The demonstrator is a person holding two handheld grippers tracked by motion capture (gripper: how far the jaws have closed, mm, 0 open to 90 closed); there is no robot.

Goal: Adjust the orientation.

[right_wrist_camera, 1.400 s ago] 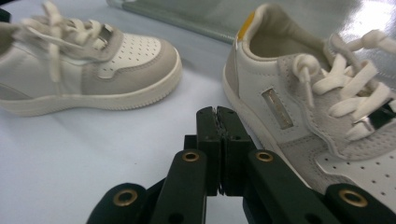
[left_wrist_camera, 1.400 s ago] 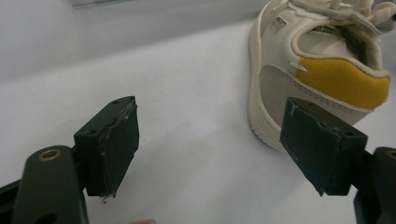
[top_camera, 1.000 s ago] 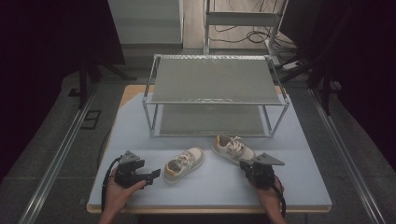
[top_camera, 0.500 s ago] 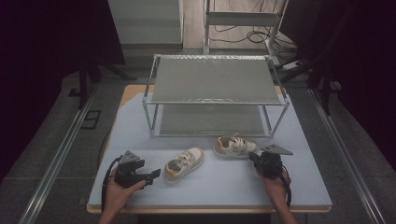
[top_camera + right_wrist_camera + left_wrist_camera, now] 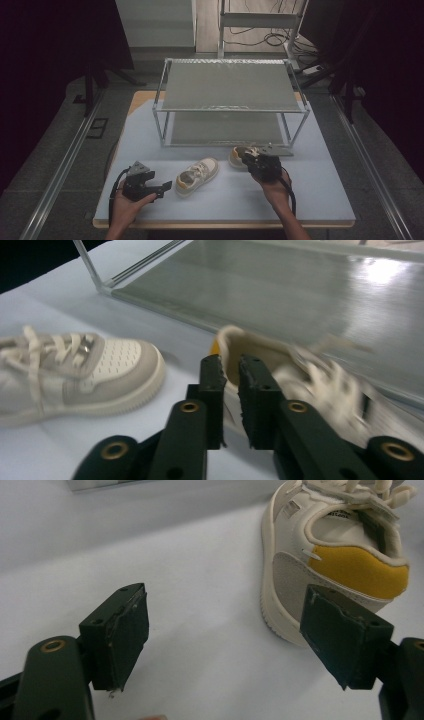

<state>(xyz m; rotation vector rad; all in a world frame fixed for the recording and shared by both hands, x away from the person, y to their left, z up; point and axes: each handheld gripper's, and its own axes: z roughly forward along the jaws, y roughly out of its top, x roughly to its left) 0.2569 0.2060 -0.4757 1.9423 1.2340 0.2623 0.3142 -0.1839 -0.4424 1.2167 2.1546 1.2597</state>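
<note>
Two cream sneakers with yellow heels lie on the pale blue table point(image 5: 310, 190) in front of a metal rack point(image 5: 230, 85). The left sneaker point(image 5: 197, 175) point(image 5: 75, 370) lies toe-up toward the rack. My left gripper point(image 5: 162, 189) point(image 5: 230, 635) is open just behind its heel point(image 5: 320, 555), with nothing between the jaws. The right sneaker point(image 5: 239, 155) point(image 5: 300, 375) is by the rack's front foot and looks blurred. My right gripper point(image 5: 250, 160) point(image 5: 230, 365) is shut on the rim of that sneaker's heel opening.
The two-tier rack has a lower shelf point(image 5: 300, 290) close behind the right sneaker. Bare table lies along the front edge between my hands. Dark floor, rails and cables surround the table.
My right gripper moved forward and left from the table's front to the right sneaker and shut on its heel rim; the sneaker shifted slightly left. The left gripper stayed put.
</note>
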